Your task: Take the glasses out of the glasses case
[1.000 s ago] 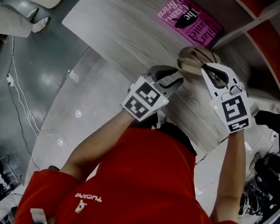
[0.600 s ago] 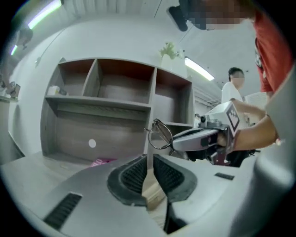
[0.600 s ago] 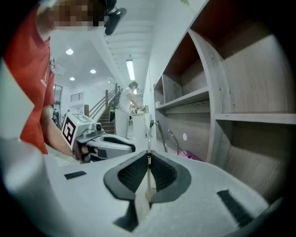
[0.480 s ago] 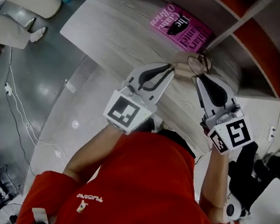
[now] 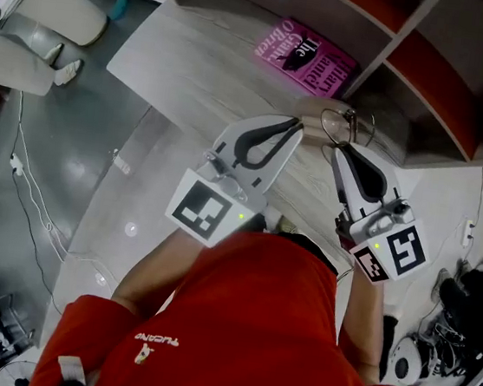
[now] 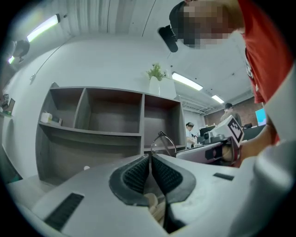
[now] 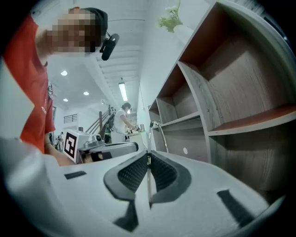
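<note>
Over the counter (image 5: 196, 68), close to the shelves (image 5: 431, 71), working through the pull-apart, with the glasses apparently out and only the separating left to finish. Holding the left gripper (image 5: 297, 126) level, pinching the soft beige case (image 5: 314, 131) between jaws just now closing in, nearly together, material bunched between the pads (image 6: 136, 176). Holding the right gripper (image 5: 337, 151) level as well, jaws pressed together on one thin temple (image 7: 149, 180) of the glasses (image 5: 344, 123), lenses (image 6: 162, 142) standing out past the tips and just beside the case; touching it or not, hard telling. Doing this well, probably: drawing the grippers apart slowly along one straight line, watching for the free temple snagging on the case mouth. Avoiding any twist, a single-temple hold on a wire frame likely letting it swing or bend. Keeping the pinch on the case firm, soft material tending to slip. Picking out a bare patch of counter for setting both down, lenses facing up.

Looking around, biggest first: standing in a bright room with strip lights (image 6: 44, 28) overhead, other people (image 7: 124, 115) working far off. Standing on a glossy grey floor (image 5: 63, 148) with thin cables (image 5: 31, 162) trailing across. Facing open shelves, grey-walled with reddish boards, a small plant (image 6: 156, 71) sitting on top. Working at a pale wood-grain counter carrying a pink book (image 5: 307, 52) near the back.
</note>
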The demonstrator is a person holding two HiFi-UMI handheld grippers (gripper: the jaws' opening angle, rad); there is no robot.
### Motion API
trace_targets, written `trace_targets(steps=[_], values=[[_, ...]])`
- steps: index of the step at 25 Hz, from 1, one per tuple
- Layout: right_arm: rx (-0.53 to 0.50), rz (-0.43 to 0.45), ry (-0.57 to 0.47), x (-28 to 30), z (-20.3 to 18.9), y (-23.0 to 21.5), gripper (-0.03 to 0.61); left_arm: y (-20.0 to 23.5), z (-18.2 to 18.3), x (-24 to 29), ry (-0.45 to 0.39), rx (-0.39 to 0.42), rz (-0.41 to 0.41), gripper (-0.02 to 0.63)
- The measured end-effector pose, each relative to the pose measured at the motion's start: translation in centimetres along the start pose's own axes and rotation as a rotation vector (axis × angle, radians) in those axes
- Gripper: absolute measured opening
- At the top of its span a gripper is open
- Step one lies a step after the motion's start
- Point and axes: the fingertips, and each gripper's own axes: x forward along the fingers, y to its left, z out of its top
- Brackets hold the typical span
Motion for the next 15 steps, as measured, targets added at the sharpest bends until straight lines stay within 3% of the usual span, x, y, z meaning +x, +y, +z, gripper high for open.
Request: trace_targets(steps=[7, 15], values=[[0.004, 0.012, -0.027, -1.2, 0.8, 1.6, 0.026, -1.1, 0.2, -0.8, 0.007, 0.006, -0.007, 0.021], [0.014, 0.044, -0.061, -2.2, 2.0, 2.3, 0.026, -1.1, -2.3, -1.5, 0.046, -0.053, 0.019, 0.018]])
